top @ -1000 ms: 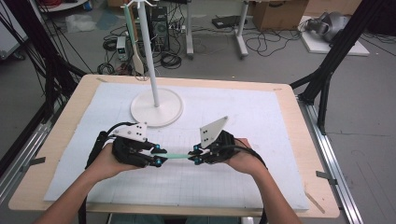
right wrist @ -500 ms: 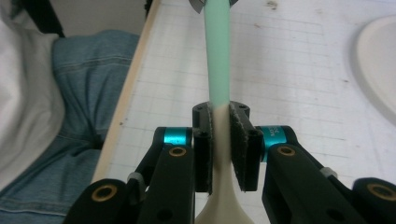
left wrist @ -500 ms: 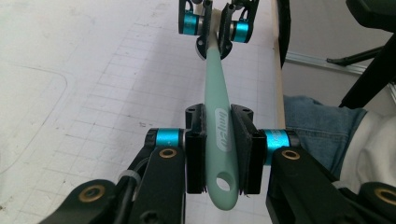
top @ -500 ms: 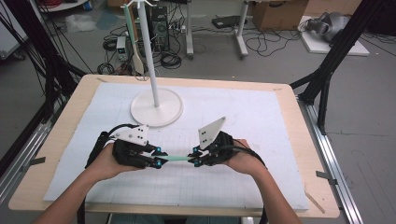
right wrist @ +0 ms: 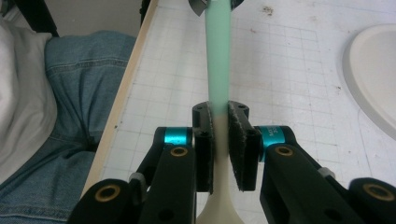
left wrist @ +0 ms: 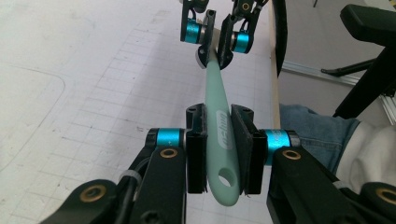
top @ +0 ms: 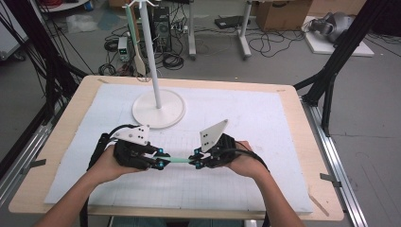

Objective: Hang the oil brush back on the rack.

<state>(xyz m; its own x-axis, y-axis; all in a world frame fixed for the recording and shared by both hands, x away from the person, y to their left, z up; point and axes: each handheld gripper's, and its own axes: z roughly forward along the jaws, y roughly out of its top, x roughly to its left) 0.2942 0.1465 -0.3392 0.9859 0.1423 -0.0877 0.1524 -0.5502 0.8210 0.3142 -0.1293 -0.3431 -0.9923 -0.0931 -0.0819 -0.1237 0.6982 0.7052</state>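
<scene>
I see a mint-green spatula [top: 176, 160] held level just above the white mat [top: 265, 118], near the table's [top: 312, 156] near edge, spanning both grippers. Left gripper [top: 160, 160]: jaws clamped on the handle end, the hanging hole [left wrist: 227, 176] sitting just behind the pads. Right gripper [top: 195, 161]: jaws pinched on the neck where green handle meets the cream blade [right wrist: 218, 205]. White stand base [top: 158, 109] sits farther off, left of centre, well apart from the spatula.
</scene>
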